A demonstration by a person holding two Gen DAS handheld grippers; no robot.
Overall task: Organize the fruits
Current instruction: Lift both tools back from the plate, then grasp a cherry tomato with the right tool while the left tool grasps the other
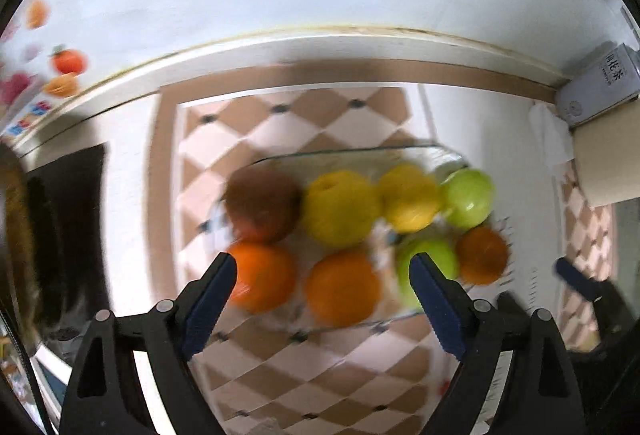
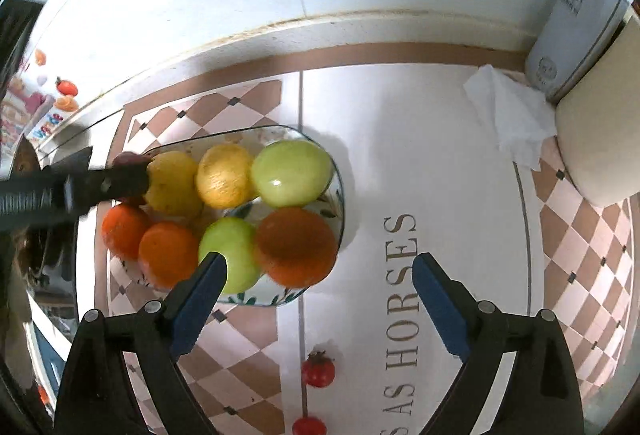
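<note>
A glass plate (image 2: pixel 340 187) on the tiled surface holds several fruits: a dark red apple (image 1: pixel 260 205), two yellow fruits (image 1: pixel 340 207) (image 2: pixel 226 175), two green apples (image 1: pixel 468 197) (image 2: pixel 292 173) and three oranges (image 1: pixel 342 293) (image 2: pixel 296 247). My left gripper (image 1: pixel 322 267) is open and empty, hovering above the plate's near side; it also shows in the right wrist view (image 2: pixel 100 183) over the plate's left end. My right gripper (image 2: pixel 318 267) is open and empty, just right of the plate's near edge. Two small red tomatoes (image 2: pixel 318 371) (image 2: pixel 308 427) lie on the surface below it.
A white tissue (image 2: pixel 508 115) lies at the right, beside a pale blue box (image 2: pixel 572 23) and a cream container (image 2: pixel 596 147) against the wall. A dark object (image 1: pixel 68 219) sits left of the plate. Fruit stickers (image 1: pixel 68 61) show on the far left.
</note>
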